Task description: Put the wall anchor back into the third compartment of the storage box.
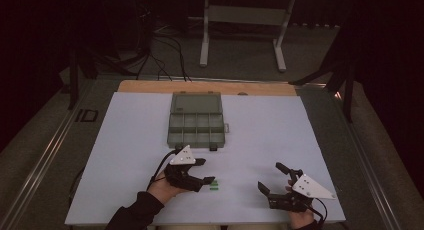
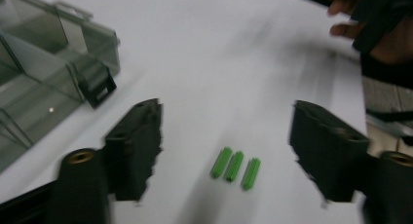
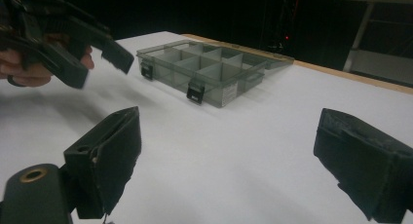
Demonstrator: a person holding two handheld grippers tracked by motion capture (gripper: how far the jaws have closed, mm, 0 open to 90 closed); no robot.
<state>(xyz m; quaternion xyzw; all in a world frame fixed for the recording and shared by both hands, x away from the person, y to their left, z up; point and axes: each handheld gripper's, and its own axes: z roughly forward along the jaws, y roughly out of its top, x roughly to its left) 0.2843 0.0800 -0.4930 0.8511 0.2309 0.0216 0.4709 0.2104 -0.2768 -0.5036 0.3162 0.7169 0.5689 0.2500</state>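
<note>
Three small green ribbed pieces (image 2: pixel 235 166) lie side by side on the white sheet, near its front edge (image 1: pixel 214 185). My left gripper (image 1: pixel 206 171) hovers just left of them, open, and the pieces sit on the sheet between its jaws (image 2: pixel 225 109) without touching either. Farther back stands a clear grey compartment box (image 1: pixel 196 121) with its lid open and its cells looking empty (image 3: pixel 214 65). At the front right, my right gripper (image 1: pixel 270 176) is open and holds nothing (image 3: pixel 229 119). It faces the box and the left gripper (image 3: pixel 97 65).
The white sheet (image 1: pixel 260 125) covers a wooden table whose far edge (image 1: pixel 205 86) shows. A white metal stand (image 1: pixel 245 25) is on the floor beyond. A rail (image 1: pixel 45 155) runs along the left side. The box's black latches (image 2: pixel 97 83) face the front.
</note>
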